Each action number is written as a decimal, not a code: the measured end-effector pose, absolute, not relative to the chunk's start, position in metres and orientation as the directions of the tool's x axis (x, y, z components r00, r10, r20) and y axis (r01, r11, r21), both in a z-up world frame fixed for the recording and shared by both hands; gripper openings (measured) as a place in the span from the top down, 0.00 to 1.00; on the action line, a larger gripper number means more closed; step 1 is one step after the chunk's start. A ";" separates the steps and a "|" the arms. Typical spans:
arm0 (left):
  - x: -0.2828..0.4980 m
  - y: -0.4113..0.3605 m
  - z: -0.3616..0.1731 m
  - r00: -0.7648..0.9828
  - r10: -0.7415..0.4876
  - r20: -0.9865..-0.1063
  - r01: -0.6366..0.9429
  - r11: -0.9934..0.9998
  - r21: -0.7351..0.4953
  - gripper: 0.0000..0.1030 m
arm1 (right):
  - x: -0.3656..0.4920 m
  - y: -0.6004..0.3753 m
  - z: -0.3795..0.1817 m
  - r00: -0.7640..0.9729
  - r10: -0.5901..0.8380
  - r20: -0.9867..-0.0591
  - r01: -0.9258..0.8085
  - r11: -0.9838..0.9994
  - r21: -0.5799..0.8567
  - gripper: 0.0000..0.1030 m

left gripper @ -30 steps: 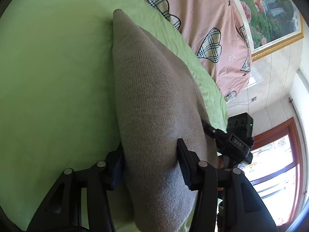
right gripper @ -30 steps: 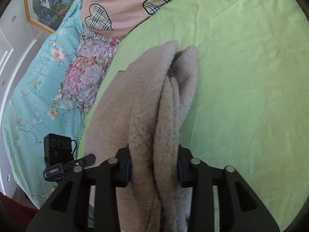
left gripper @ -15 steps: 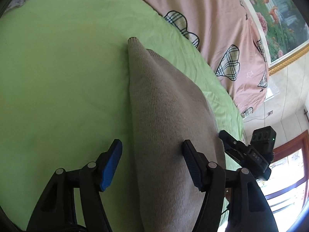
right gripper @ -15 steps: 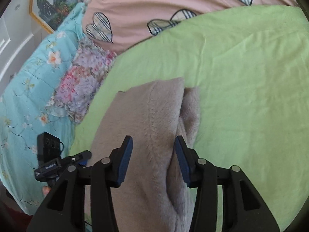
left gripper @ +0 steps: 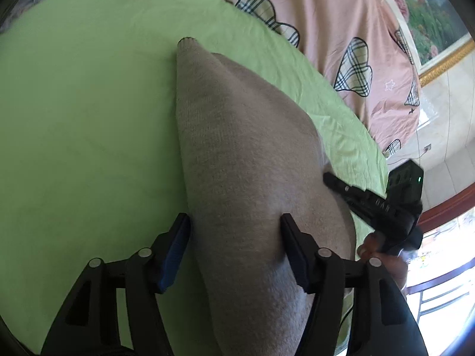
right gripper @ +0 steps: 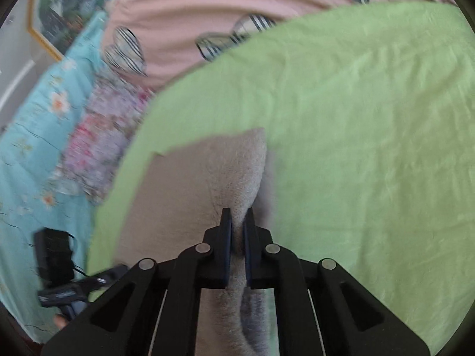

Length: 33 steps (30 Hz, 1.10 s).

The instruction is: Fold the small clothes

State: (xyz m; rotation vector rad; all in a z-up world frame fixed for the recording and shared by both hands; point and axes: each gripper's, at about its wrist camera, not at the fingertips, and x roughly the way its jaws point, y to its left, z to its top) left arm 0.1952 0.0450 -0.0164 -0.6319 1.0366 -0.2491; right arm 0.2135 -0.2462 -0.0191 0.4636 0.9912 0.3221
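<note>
A beige knit garment (left gripper: 243, 148) lies folded lengthwise on the green sheet (left gripper: 89, 118), its far corner pointing away. My left gripper (left gripper: 234, 218) straddles the garment's near part. Its jaws are opening with the cloth between them: the left pad stands at the cloth's edge and the right pad rests against the knit. In the right wrist view the same garment (right gripper: 178, 192) spreads flat to the left. My right gripper (right gripper: 238, 210) is shut on a thin raised fold at the garment's right edge.
Pink bedding with plaid hearts (left gripper: 341, 29) lies beyond the green sheet (right gripper: 356, 118). A teal floral quilt (right gripper: 35, 124) and a flowered cloth (right gripper: 98, 136) lie at the left. The right tool's black body (left gripper: 383, 207) and a hand (left gripper: 383, 264) sit beside the garment.
The left jaws spread wider and let go of the garment. The right jaws closed from wide apart onto a thin fold. Both grippers drew back along the garment.
</note>
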 end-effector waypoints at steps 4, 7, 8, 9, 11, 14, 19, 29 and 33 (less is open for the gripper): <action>0.222 0.064 -0.021 0.511 -0.482 -0.712 -0.135 0.773 -0.620 0.28 | 0.211 -0.246 -0.016 0.526 0.476 -0.704 -0.065 0.849 0.525 0.92; 0.250 0.073 -0.021 0.529 -0.452 -0.718 -0.156 0.780 -0.606 0.34 | 0.212 -0.242 -0.016 0.525 0.462 -0.715 -0.075 0.862 0.502 0.92; 0.259 0.075 -0.019 0.539 -0.450 -0.712 -0.149 0.781 -0.606 0.51 | 0.212 -0.243 -0.017 0.524 0.463 -0.714 -0.075 0.861 0.503 0.92; 0.265 0.076 -0.019 0.541 -0.453 -0.709 -0.143 0.781 -0.608 0.65 | 0.211 -0.243 -0.017 0.525 0.465 -0.712 -0.074 0.859 0.506 0.92; 0.279 0.080 -0.019 0.550 -0.417 -0.723 -0.156 0.800 -0.579 0.75 | 0.210 -0.242 -0.017 0.528 0.461 -0.713 -0.069 0.860 0.505 0.92; 0.290 0.085 -0.017 0.551 -0.391 -0.737 -0.174 0.810 -0.560 0.77 | 0.209 -0.242 -0.015 0.535 0.464 -0.706 -0.068 0.857 0.511 0.92; 0.259 0.088 0.007 0.575 -0.370 -0.730 -0.144 0.832 -0.536 0.77 | 0.194 -0.247 -0.004 0.558 0.457 -0.693 -0.051 0.852 0.521 0.82; 0.098 0.059 0.024 0.556 -0.459 -0.693 0.059 0.853 -0.518 0.41 | 0.100 -0.269 0.006 0.634 0.448 -0.630 0.001 0.814 0.580 0.58; 0.053 0.044 0.021 0.560 -0.455 -0.693 0.099 0.867 -0.489 0.35 | 0.073 -0.267 -0.007 0.622 0.457 -0.636 0.012 0.806 0.592 0.54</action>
